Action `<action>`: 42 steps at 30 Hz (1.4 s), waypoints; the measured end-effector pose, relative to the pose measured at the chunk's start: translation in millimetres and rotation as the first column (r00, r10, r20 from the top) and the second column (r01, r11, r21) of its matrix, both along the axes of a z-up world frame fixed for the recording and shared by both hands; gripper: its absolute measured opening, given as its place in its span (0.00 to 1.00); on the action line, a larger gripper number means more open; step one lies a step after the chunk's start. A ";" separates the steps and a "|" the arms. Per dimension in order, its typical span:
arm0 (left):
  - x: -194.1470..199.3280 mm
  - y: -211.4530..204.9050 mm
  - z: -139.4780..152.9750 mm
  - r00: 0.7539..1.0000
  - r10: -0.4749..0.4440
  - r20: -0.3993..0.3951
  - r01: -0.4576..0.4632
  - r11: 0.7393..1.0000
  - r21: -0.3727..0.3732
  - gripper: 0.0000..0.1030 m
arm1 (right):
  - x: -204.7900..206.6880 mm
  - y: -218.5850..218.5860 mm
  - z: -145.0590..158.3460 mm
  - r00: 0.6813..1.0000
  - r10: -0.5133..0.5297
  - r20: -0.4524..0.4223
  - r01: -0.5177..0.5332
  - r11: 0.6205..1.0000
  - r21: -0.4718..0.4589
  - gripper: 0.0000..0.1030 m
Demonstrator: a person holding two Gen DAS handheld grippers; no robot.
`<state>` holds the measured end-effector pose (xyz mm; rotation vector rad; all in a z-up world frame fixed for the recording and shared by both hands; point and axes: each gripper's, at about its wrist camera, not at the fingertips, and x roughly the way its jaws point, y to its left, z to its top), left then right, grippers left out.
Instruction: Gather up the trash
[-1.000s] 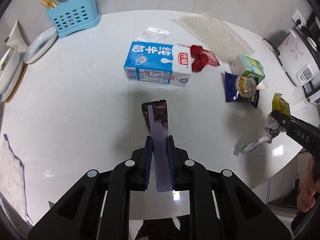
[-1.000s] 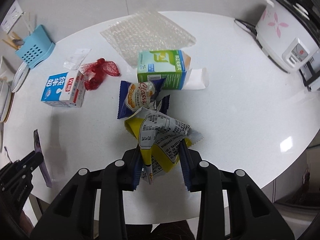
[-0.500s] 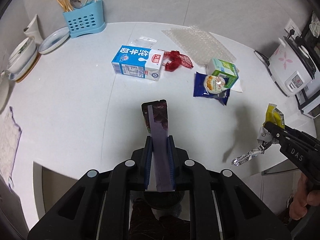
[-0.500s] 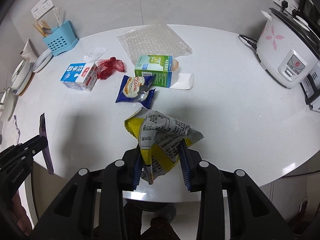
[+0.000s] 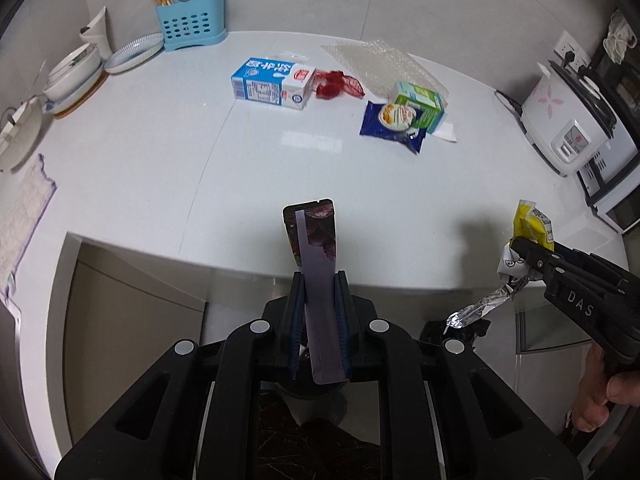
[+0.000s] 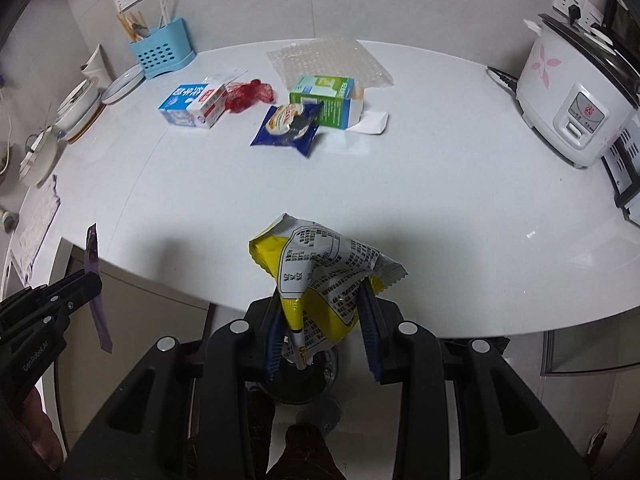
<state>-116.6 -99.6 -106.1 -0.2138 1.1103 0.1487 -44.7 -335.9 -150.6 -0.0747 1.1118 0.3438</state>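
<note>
over on the far left of the white table [image 6: 440, 208] there's stacked white bowls [image 5: 74, 76] and a striped plate [image 5: 134, 53], then a light blue perforated utensil caddy [image 5: 191, 26] stuffed with chopsticks and a spoon, up against the wall. a pale cloth [image 5: 24, 208] hangs off the left rim.

moving in, a blue and white milk carton [image 5: 272, 84] lies on its side with a scrunched red mesh net [image 5: 340, 85] touching its end. behind those is a crinkly sheet of bubble wrap [image 6: 328, 62]. a green and white carton [image 6: 326, 100] lies just beside it, with a glossy dark blue snack wrapper [image 6: 288, 126] leaning against its front. nothing sits between that pile and the near edge, just bare smooth tabletop.

the left gripper [image 5: 318, 312] is at the near edge, its blue pads pinched almost together on a flat purple wrapper [image 5: 316, 248] that sticks up straight like a strip. to its right the right gripper [image 6: 324, 332] has its jaws partly closed around a crumpled yellow chip bag [image 6: 320, 276], printed white on the back, silver foil inside. both pieces are held above the table rim, with a dark round bin [image 6: 300, 384] showing below the jaws.

far right, a white rice cooker [image 6: 576, 96] with pink flowers, plugged in.
</note>
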 end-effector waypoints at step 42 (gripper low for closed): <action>-63.6 16.8 -269.7 0.969 -0.130 -0.211 0.108 0.987 -0.116 0.14 | -83.1 56.9 -266.0 0.983 0.022 -0.184 -0.040 0.994 -0.098 0.30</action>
